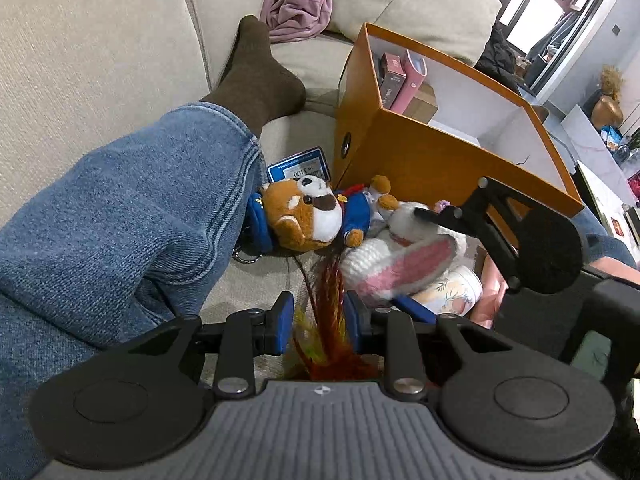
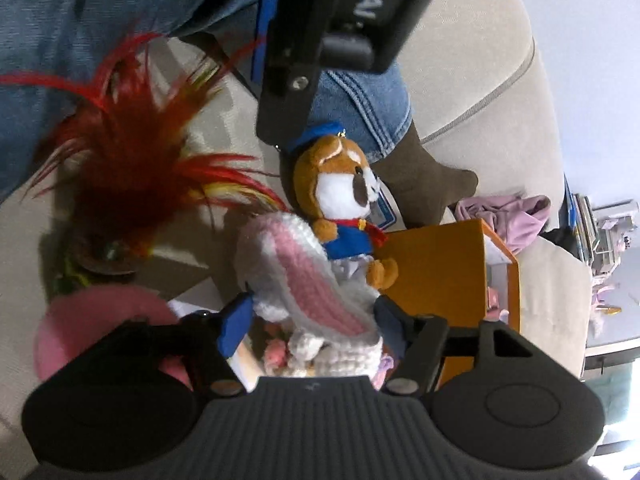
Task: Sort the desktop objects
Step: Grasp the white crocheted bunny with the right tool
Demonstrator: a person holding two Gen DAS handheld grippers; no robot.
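Note:
My left gripper point(image 1: 318, 318) is shut on a red and yellow feather toy point(image 1: 328, 280), whose tuft fills the gap between the blue pads. The same feather toy point(image 2: 128, 168) spreads out at the left of the right wrist view. A crocheted white rabbit point(image 1: 384, 268) with pink ears lies on the sofa beside a brown plush dog point(image 1: 308, 216) in a blue coat. My right gripper point(image 2: 310, 320) stands open around the rabbit point(image 2: 316, 276), one pad on each side. The dog point(image 2: 340, 188) lies just beyond it. An orange box point(image 1: 420, 160) stands open behind both toys.
A person's leg in jeans point(image 1: 120, 208) and a brown sock point(image 1: 256, 76) lie along the beige sofa point(image 1: 80, 40) to the left. The box holds small cartons point(image 1: 400, 80). A blue card point(image 1: 298, 166), a floral cup point(image 1: 452, 292) and a pink garment point(image 1: 298, 0) are nearby.

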